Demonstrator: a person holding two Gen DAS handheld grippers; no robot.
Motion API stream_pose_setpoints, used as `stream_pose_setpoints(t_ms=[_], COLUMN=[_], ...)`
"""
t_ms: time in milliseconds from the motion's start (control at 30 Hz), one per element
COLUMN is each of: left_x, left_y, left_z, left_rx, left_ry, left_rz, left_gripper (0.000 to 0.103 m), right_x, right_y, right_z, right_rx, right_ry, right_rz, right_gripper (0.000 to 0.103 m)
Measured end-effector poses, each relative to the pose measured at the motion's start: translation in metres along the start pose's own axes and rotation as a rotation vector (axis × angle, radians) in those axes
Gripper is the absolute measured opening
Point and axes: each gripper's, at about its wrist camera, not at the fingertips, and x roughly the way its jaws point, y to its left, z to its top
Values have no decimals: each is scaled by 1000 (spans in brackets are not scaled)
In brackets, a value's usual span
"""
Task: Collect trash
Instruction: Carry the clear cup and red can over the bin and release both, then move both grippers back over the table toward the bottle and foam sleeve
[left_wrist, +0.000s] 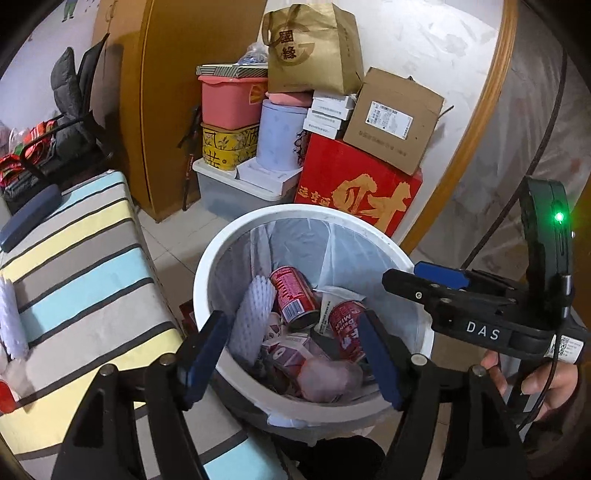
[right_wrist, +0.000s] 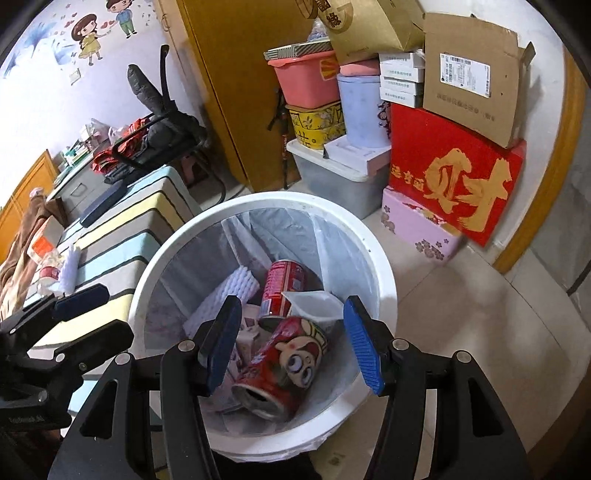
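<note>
A white bin (left_wrist: 207, 266) (right_wrist: 147, 280) with a clear liner stands on the tiled floor, below both grippers. In it lie two red cans (left_wrist: 293, 295) (left_wrist: 345, 328), a white foam net (left_wrist: 255, 314) and a pink carton (left_wrist: 291, 350). My left gripper (left_wrist: 291, 354) hangs open over the bin, nothing between its blue pads. My right gripper (right_wrist: 291, 347) is open too. A red can with a cartoon face (right_wrist: 288, 365) lies in the bin under its gap, touching neither pad. The second can (right_wrist: 282, 291) lies behind it. Each gripper shows in the other's view (left_wrist: 424, 280) (right_wrist: 85, 317).
A striped covered bench (left_wrist: 81, 266) stands left of the bin, with a foam net (left_wrist: 11, 317) on it. Behind the bin are a red box (left_wrist: 354, 192), a cardboard box (left_wrist: 391, 118) and a clear tub (left_wrist: 229, 192). A hand (left_wrist: 535, 384) holds the right gripper.
</note>
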Motion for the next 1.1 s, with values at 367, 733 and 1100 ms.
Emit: stream_pose_setpoints(t_ms=[367,733,1100], left_x=[-29,-59,-94], left_y=[20,55,102], left_z=[-9,-24,-41], left_rx=[-36,-76,-161], left_ry=[-47,-84,-123], left_rz=[28,116,186], left_gripper=[75,75,75], right_x=[-7,-6,-4], right_y=[18,48,92], right_z=[1,-1,-1], right_rx=[-32,-60,-122], right_ry=[-24,-31,-48], right_rz=[-9,32,93], right_gripper=[59,59,59])
